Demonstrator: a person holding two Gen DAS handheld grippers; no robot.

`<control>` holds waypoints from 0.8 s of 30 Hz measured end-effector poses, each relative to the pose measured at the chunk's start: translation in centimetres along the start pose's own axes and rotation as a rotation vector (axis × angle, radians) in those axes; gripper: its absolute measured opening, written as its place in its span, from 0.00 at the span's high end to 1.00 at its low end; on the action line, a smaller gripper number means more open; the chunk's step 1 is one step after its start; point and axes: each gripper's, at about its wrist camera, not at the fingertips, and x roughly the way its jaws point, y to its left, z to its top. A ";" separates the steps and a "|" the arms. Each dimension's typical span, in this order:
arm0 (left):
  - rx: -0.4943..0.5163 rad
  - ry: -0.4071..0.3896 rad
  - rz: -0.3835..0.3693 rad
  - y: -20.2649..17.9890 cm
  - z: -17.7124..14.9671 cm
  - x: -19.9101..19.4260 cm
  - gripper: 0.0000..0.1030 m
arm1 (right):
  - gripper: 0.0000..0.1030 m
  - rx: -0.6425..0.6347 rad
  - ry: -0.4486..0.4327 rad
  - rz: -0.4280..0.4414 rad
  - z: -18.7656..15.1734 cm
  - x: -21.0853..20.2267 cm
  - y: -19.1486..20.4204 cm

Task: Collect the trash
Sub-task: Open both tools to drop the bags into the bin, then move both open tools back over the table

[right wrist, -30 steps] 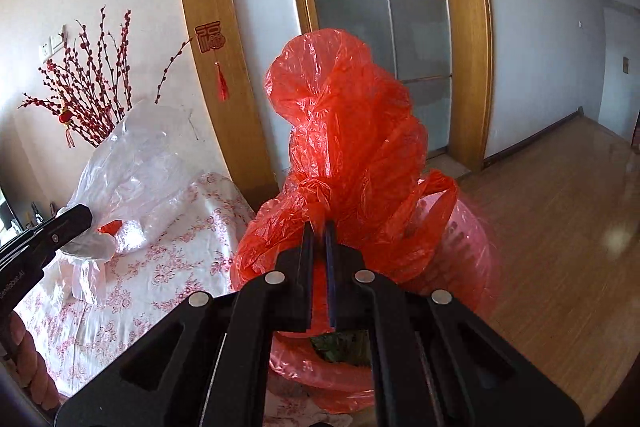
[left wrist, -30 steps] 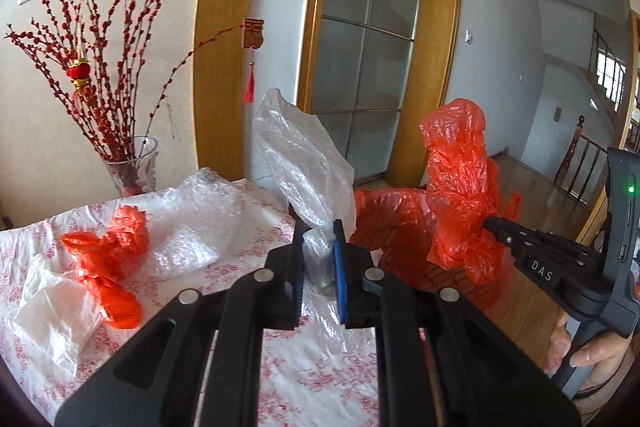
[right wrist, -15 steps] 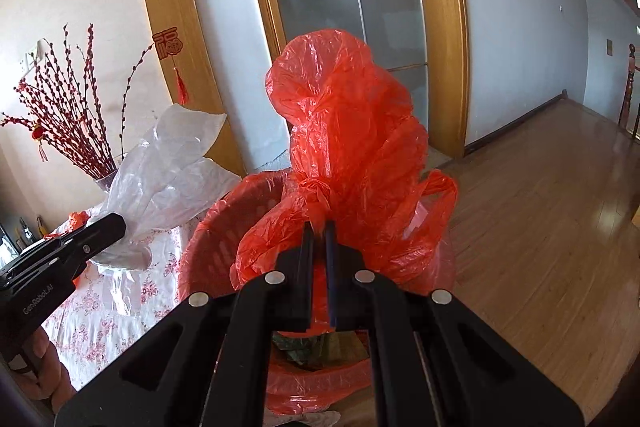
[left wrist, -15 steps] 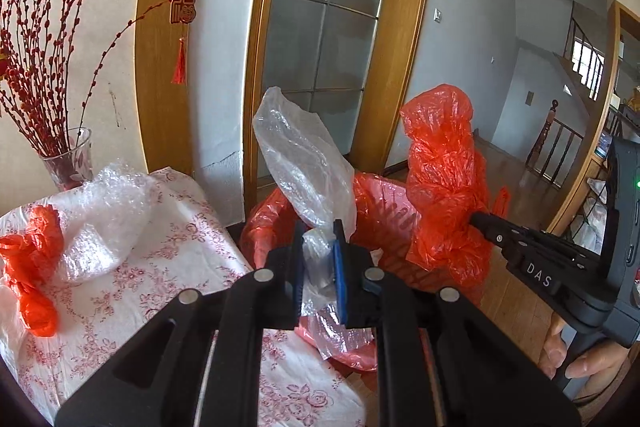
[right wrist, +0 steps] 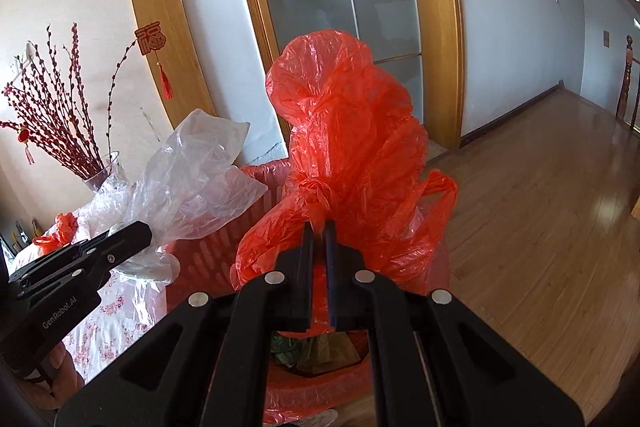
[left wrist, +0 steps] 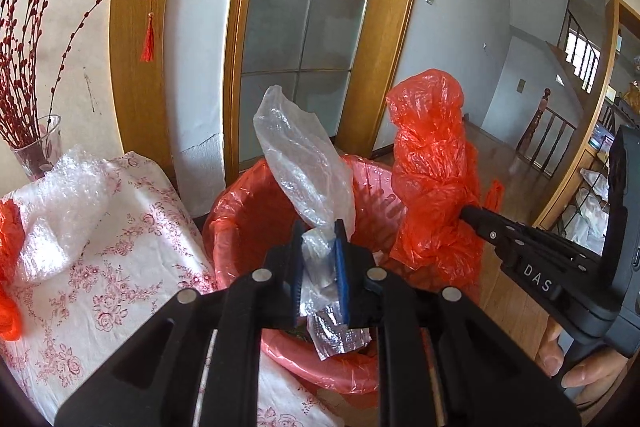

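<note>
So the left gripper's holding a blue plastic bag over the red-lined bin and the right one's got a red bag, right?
Not quite: the bag in the left gripper is a clear plastic bag, not blue, as the left wrist view shows. It is over the red-lined bin, and the right gripper holds a red bag.

Bin just right of the table, before the door; vase at the table's far left.

A home, plainly: wooden floor, glazed door, stair rail, floral-clothed desk, red-twig vase.
</note>
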 end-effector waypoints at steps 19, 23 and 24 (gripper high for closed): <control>-0.056 -0.010 0.116 3.4 -1.4 -2.1 0.45 | 0.55 0.020 0.008 -0.023 -1.2 0.2 -0.6; -0.062 -0.026 0.188 5.4 -2.1 -4.3 0.42 | 0.50 -0.032 -0.006 -0.020 -1.4 -0.2 1.1; -0.067 -0.030 0.209 5.9 -2.4 -4.9 0.42 | 0.49 -0.043 -0.009 -0.016 -1.4 -0.3 1.6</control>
